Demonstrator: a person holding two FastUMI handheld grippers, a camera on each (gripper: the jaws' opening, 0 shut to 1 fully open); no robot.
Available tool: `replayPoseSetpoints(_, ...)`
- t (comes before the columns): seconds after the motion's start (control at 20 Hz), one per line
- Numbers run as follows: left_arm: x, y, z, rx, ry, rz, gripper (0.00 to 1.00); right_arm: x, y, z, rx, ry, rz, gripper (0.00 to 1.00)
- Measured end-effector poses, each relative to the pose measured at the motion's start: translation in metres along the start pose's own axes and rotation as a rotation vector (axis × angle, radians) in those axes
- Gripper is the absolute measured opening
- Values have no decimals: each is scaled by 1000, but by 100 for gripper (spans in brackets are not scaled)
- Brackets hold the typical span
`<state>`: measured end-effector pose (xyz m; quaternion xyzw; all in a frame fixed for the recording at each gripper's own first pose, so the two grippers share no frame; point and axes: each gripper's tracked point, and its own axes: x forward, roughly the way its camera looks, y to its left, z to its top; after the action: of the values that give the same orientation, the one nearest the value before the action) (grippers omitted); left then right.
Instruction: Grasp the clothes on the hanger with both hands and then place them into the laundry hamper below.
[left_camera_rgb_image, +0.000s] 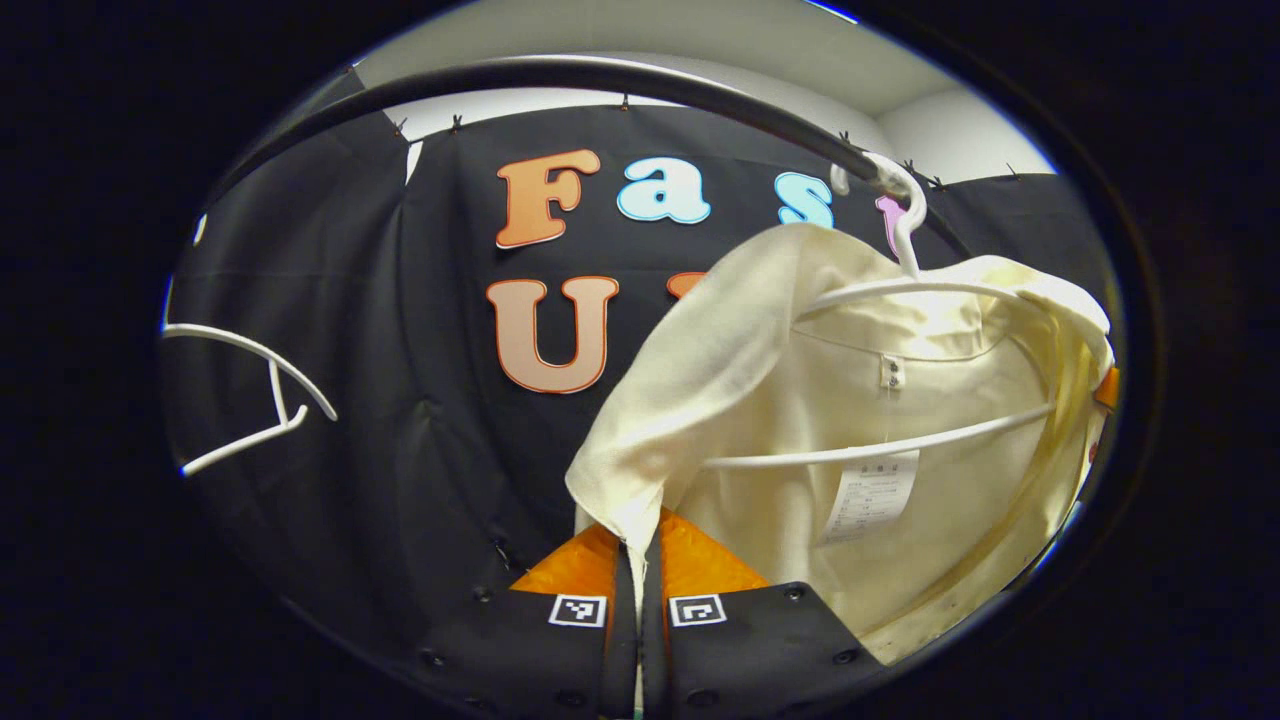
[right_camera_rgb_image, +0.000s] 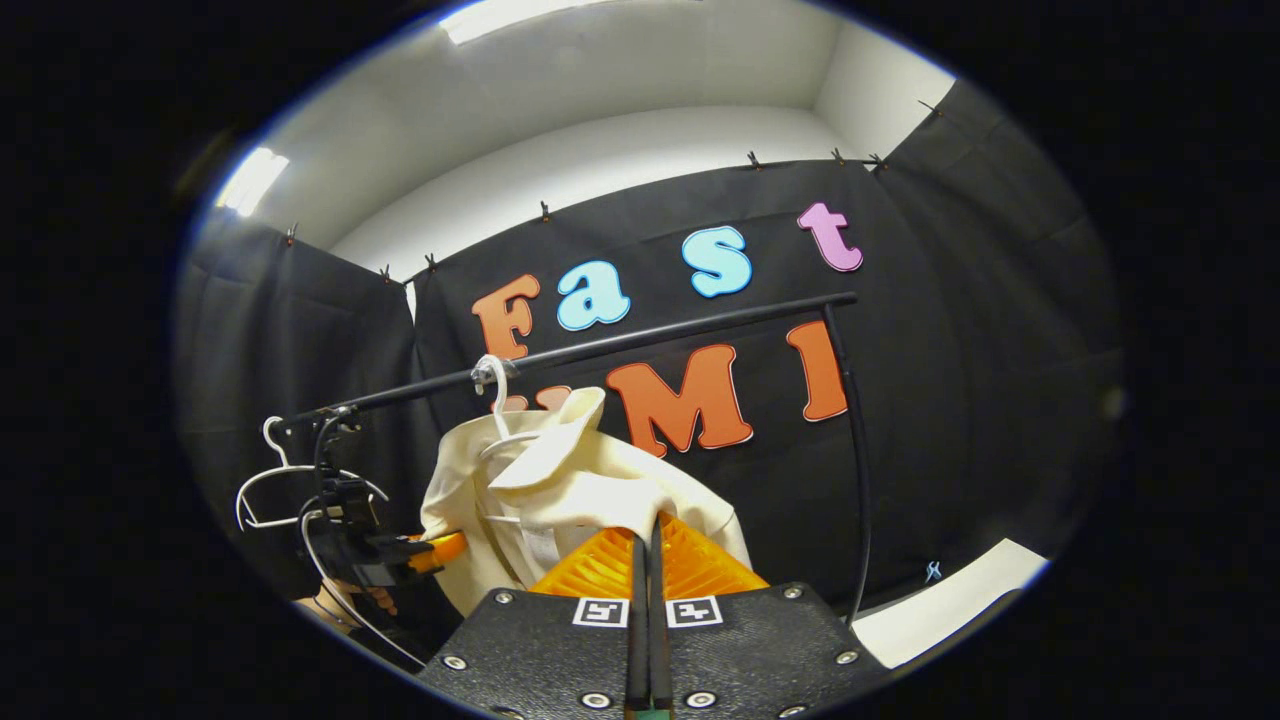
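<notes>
A cream garment (left_camera_rgb_image: 760, 400) hangs on a white hanger (left_camera_rgb_image: 900, 290) from a black rail (left_camera_rgb_image: 560, 75). In the left gripper view, my left gripper (left_camera_rgb_image: 638, 540) is shut on the garment's lower left edge, and a strip of cloth runs down between its fingers. The right gripper view shows the same garment (right_camera_rgb_image: 560, 490) on its hanger (right_camera_rgb_image: 497, 385) under the rail (right_camera_rgb_image: 650, 340). There my right gripper (right_camera_rgb_image: 648, 530) is shut at the garment's lower right part, with cloth lying over its tips. The left gripper (right_camera_rgb_image: 440, 548) and the hand holding it appear at the garment's left side.
An empty white hanger (left_camera_rgb_image: 250, 390) hangs further left on the rail, shown as the hanger (right_camera_rgb_image: 270, 490) in the right gripper view. The rail's upright post (right_camera_rgb_image: 855, 450) stands to the right of the garment. A pale strip of floor (right_camera_rgb_image: 950, 600) lies low on the right.
</notes>
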<state>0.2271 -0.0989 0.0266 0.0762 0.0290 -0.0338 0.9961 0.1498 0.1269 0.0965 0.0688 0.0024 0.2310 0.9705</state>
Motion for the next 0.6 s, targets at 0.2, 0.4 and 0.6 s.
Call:
replayPoseSetpoints(0.2, -7, 25, 23, -8, -35, 28, 9, 6, -11, 21, -14, -34, -14, 0)
replayPoseSetpoints(0.4, -12, 43, 48, -2, -78, 55, 9, 13, -28, 37, -59, -51, -52, 0)
replayPoseSetpoints(0.6, -15, 59, 61, 9, -100, 87, 9, 19, -49, 51, -120, -67, -105, 0)
